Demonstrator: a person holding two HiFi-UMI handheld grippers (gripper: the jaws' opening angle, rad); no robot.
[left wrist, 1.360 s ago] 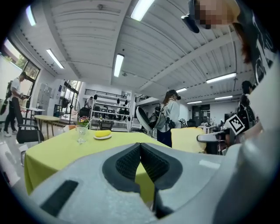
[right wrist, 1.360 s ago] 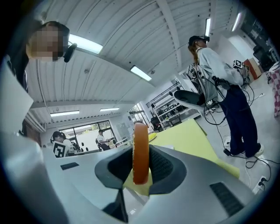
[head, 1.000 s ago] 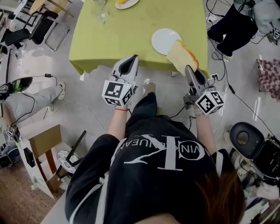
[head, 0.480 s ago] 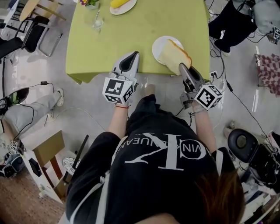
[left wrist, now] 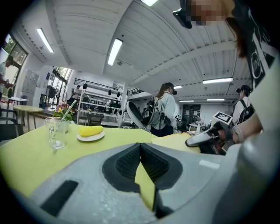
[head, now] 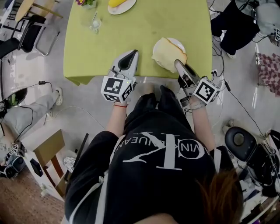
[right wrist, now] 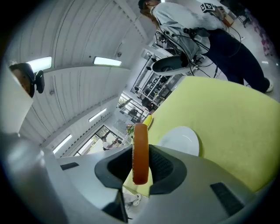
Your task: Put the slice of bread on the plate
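Note:
A slice of bread (head: 167,53) with a brown crust hangs over the near part of the white plate (head: 178,43) on the yellow-green table (head: 131,30). My right gripper (head: 177,62) is shut on its near edge. In the right gripper view the bread (right wrist: 140,148) stands edge-on between the pads, with the plate (right wrist: 181,141) just beyond. My left gripper (head: 132,53) hovers over the table's near edge, left of the plate, shut and holding nothing. In the left gripper view its jaws (left wrist: 140,146) meet at the tips, and the bread (left wrist: 177,142) shows to the right.
At the table's far side stand a glass (head: 94,22), a small plate with a yellow food item (head: 121,4) and some flowers (head: 85,2). Chairs (head: 33,30) stand to the left. A person (head: 236,22) sits at the upper right, and cables lie on the floor.
Both grippers moved forward toward the table. The right one carried the bread from off the table's near right corner to over the plate and rolled it flatter.

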